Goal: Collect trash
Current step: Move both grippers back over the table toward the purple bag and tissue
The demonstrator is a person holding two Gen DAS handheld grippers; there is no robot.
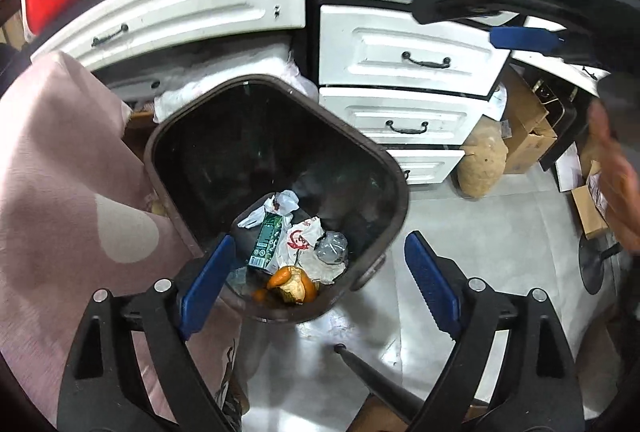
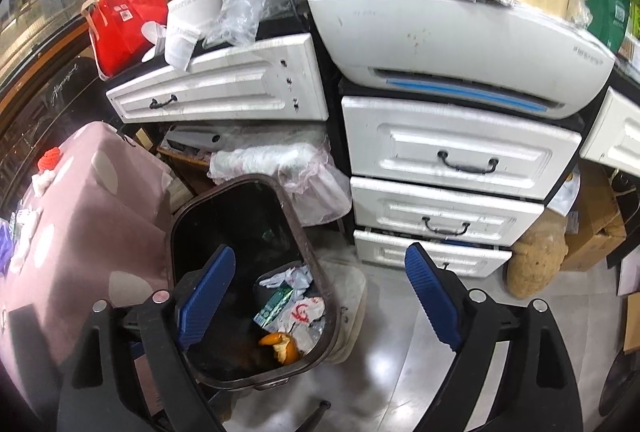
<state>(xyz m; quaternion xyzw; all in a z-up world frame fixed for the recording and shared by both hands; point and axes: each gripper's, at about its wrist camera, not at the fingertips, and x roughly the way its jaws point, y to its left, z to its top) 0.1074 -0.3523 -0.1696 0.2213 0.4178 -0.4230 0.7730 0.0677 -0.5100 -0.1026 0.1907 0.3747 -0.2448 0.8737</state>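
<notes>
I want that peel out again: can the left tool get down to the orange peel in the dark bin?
Probably yes. The left tool is open and empty above the dark brown plastic bin, which has no lid on it. The orange peel lies on top of the rubbish with nothing covering it.

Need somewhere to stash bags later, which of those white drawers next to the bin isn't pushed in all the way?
The bottom drawer of the right-hand stack: its front juts out, showing a dark gap above. The two drawers above it sit closed.

1. One brown trash bin (image 1: pixel 396 184).
2. One green carton (image 1: pixel 269 239) in it.
3. One orange peel (image 1: pixel 294 283).
4. One white bag with red print (image 1: pixel 302 238).
5. Four white drawers with dark handles (image 2: pixel 460 152).
6. One red bag (image 2: pixel 124 18).
7. One burlap sack (image 2: pixel 534 264).
</notes>
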